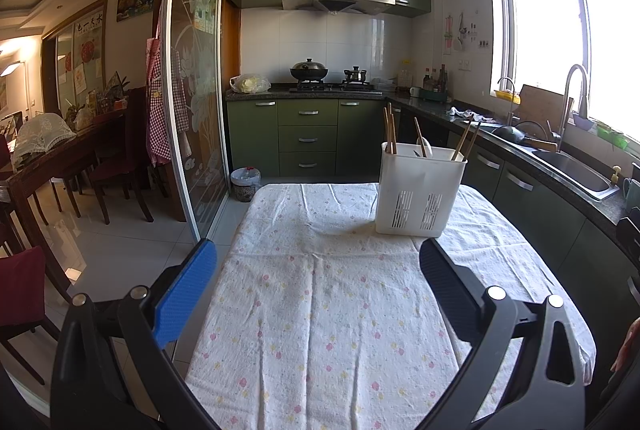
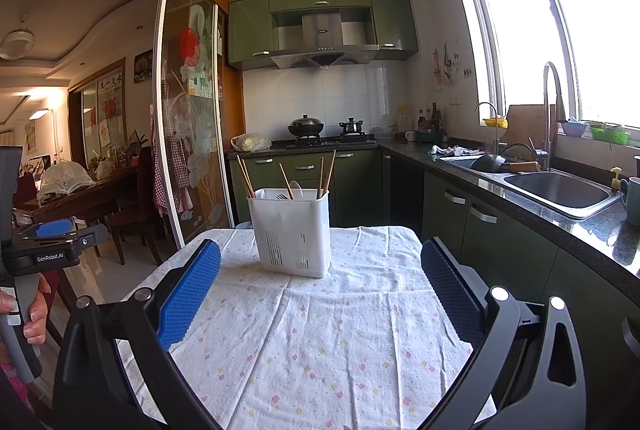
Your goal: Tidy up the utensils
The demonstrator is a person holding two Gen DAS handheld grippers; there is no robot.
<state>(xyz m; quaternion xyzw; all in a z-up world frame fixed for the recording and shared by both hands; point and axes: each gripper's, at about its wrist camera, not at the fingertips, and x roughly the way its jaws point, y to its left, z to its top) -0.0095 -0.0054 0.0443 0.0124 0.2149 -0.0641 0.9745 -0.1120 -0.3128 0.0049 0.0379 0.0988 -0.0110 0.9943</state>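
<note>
A white plastic utensil holder [image 1: 420,190] stands upright at the far end of the table, on a floral cloth [image 1: 320,310]. It also shows in the right wrist view [image 2: 291,232]. Several wooden chopsticks [image 1: 390,128] and a white spoon [image 1: 425,146] stand in it; a fork head [image 2: 282,196] shows inside. My left gripper [image 1: 318,254] is open and empty, above the near half of the cloth. My right gripper [image 2: 320,254] is open and empty, short of the holder. The left gripper body [image 2: 44,242] shows at the left edge of the right wrist view.
A dark counter with a steel sink [image 2: 560,190] and tall faucet [image 2: 554,110] runs along the right. Green cabinets and a stove with a wok [image 1: 309,70] stand behind the table. A sliding glass door [image 1: 196,90] and dining chairs [image 1: 120,166] are on the left.
</note>
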